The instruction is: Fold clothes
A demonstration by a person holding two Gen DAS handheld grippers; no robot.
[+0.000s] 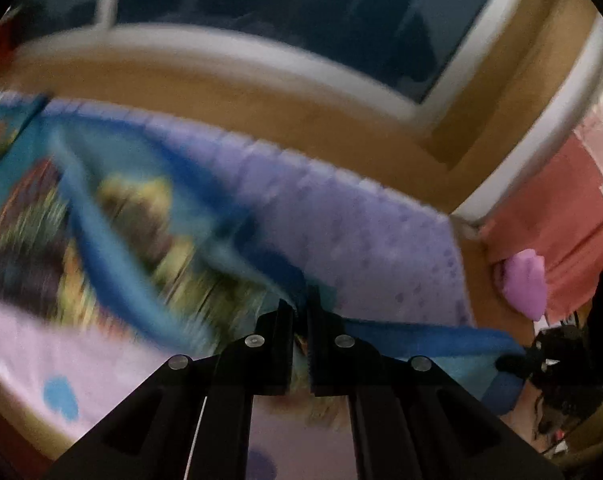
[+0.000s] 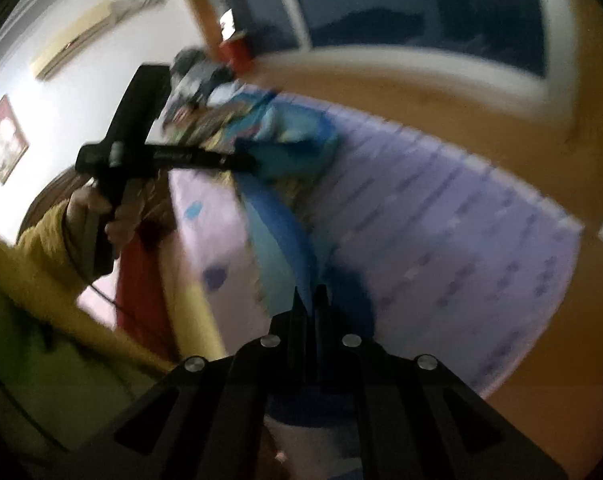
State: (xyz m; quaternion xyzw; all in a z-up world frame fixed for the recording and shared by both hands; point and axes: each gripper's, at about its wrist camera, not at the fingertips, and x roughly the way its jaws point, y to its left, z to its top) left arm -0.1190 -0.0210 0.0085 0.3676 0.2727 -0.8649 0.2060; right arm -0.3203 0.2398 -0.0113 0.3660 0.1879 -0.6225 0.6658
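Note:
A blue garment (image 1: 113,216) with a bright multicoloured print lies stretched over a bed, blurred by motion. My left gripper (image 1: 300,312) is shut on its blue edge near the middle of the left wrist view. My right gripper (image 2: 310,300) is shut on another blue edge of the same garment (image 2: 277,236). The cloth runs between the two. In the right wrist view, the left gripper (image 2: 249,162) shows at upper left, held by a hand (image 2: 101,208) in a yellow sleeve. The right gripper (image 1: 513,360) appears dark at the right edge of the left wrist view.
The bed carries a lilac sheet (image 1: 361,208) and a pink sheet with blue hearts (image 1: 61,396). Behind it run an orange wall (image 1: 229,80) and a dark window (image 1: 285,4). A pink object (image 1: 525,284) and red fabric (image 1: 557,224) sit at the right.

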